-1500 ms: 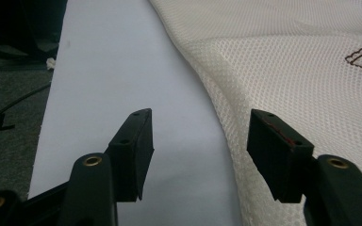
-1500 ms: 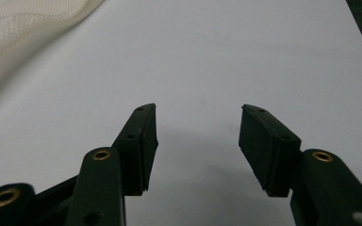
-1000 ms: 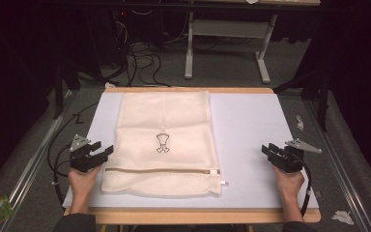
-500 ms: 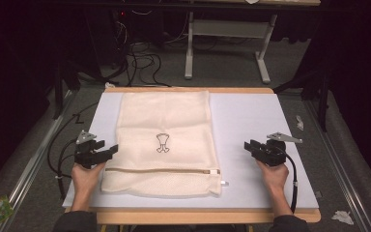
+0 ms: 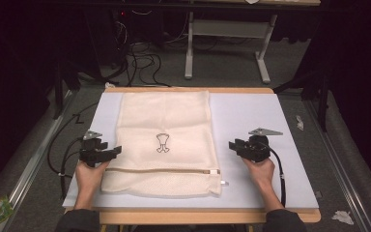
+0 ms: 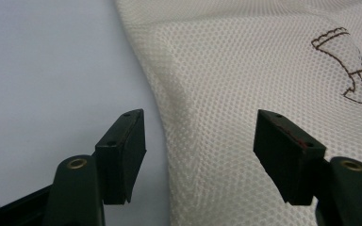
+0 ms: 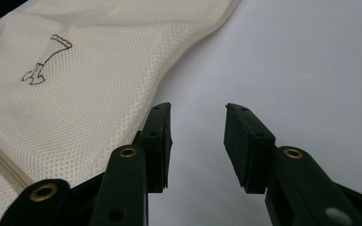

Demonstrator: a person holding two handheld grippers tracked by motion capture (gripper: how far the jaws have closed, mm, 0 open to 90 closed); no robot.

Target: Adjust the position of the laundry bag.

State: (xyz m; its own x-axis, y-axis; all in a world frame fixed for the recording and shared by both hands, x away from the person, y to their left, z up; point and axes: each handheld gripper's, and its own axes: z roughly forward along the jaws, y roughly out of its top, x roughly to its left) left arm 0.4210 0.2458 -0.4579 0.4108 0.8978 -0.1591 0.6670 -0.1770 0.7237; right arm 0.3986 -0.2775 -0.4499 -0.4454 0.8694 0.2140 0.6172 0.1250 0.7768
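Mesh bag flat between two open claws.

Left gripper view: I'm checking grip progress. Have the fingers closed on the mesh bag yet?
No, the left gripper fingers stand wide apart, with the mesh bag edge lying unpinched between them.

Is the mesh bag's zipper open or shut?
Shut, it seems: on the mesh bag the zipper runs as one unbroken line, its pull at the right end. No gap shows.
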